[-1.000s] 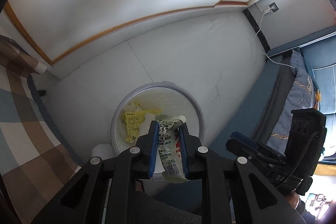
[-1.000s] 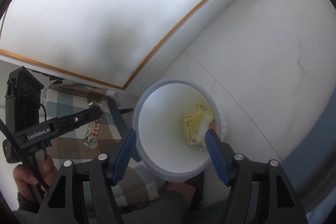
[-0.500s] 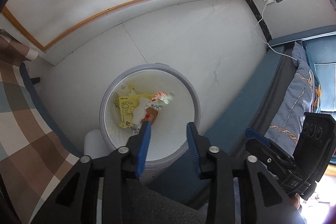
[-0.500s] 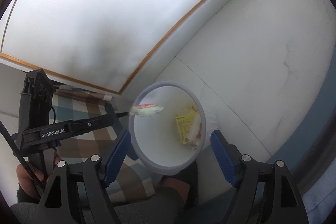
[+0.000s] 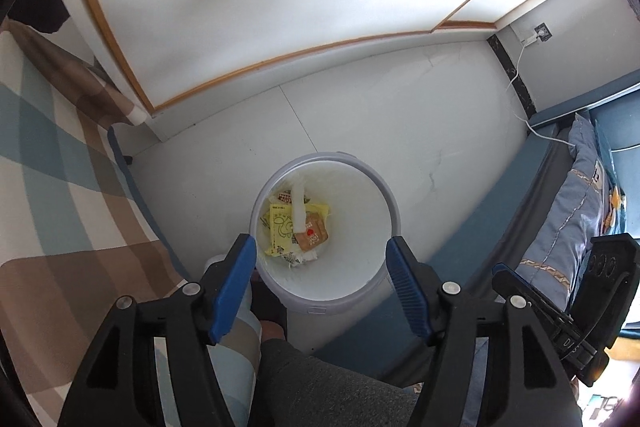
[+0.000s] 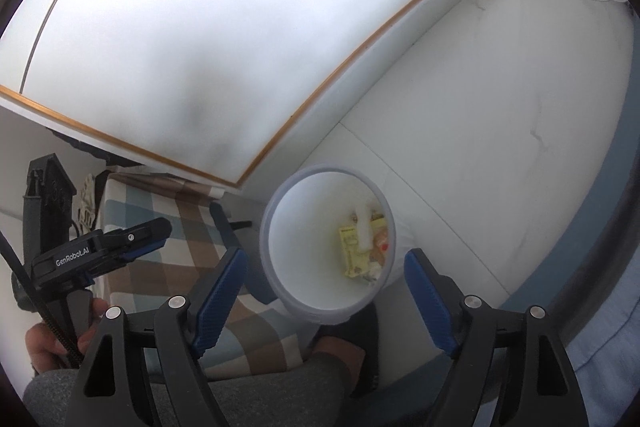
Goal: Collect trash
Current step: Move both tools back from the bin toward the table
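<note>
A white round bin (image 5: 385, 195) stands on the pale floor below both grippers. Inside it lie a yellow packet (image 5: 280, 227), an orange-and-red wrapper (image 5: 313, 233) and a white strip (image 5: 298, 203). My left gripper (image 5: 320, 245) hangs above the bin, its jaws opening with nothing between the blue pads. In the right wrist view the same bin (image 6: 269, 227) and yellow packet (image 6: 352, 247) show under my right gripper (image 6: 324, 255), which stands wide open and empty. The left gripper (image 6: 148, 231) appears there at the left, held by a hand.
A checked brown-and-blue bedspread (image 5: 60, 187) fills the left. A blue couch with a patterned pillow (image 5: 580, 195) lies at the right. A white cable (image 5: 520, 99) runs from a wall socket. The person's grey-clad leg (image 5: 312, 387) and slippered foot (image 6: 344, 327) are beside the bin.
The left gripper opened and let go of the snack wrapper, which fell into the bin. Both grippers rose, so the bin looks smaller.
</note>
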Tool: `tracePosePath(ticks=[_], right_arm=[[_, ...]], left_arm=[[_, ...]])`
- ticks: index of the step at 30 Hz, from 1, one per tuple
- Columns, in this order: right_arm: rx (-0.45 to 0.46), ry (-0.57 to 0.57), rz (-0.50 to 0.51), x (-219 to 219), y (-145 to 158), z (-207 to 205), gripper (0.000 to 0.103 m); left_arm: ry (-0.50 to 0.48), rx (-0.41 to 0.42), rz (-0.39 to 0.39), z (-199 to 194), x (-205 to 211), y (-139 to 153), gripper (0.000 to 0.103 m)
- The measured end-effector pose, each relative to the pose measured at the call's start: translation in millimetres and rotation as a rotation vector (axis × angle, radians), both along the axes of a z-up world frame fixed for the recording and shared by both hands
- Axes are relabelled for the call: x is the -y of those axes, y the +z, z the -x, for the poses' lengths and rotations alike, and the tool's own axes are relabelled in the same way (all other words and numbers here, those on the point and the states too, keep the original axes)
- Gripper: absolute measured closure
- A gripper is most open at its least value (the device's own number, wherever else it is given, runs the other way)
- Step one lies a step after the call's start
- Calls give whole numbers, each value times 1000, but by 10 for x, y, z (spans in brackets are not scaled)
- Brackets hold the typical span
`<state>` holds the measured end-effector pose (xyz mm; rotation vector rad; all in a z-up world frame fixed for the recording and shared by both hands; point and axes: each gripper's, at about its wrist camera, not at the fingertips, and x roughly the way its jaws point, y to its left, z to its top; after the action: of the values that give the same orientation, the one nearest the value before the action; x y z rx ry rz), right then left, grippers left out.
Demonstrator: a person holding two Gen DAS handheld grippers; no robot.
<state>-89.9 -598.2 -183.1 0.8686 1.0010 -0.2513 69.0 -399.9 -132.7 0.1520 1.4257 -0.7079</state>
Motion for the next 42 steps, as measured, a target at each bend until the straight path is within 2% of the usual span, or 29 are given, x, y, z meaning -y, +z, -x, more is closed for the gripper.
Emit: tracePosePath(ticks=[6, 12, 19, 23, 29, 31, 34, 42], right_arm=[[52, 4, 36, -82, 307, 9, 21], [149, 29, 84, -254, 781, -30, 21], [267, 83, 131, -617, 1311, -138, 18], [317, 152, 153, -908, 1569, -227, 18], [384, 255, 200, -1375, 1887, -349, 17], [394, 290, 214, -1537, 1965, -398, 17], [406, 340, 230, -1784, 2033, -475, 17], [433, 464, 283, -2484, 2140, -707, 17]], left_arm=[[67, 152, 39, 40, -295, 413, 39], [141, 283, 83, 47, -646, 794, 39], [226, 375, 119, 76, -1158, 1069, 39], [278, 409, 133, 78, -1461, 1171, 39], [309, 536, 103, 147, -1898, 1379, 38], [326, 559, 102, 159, -2066, 1425, 38], [356, 570, 101, 161, -2351, 1489, 30], [450, 601, 102, 203, -2995, 1519, 29]])
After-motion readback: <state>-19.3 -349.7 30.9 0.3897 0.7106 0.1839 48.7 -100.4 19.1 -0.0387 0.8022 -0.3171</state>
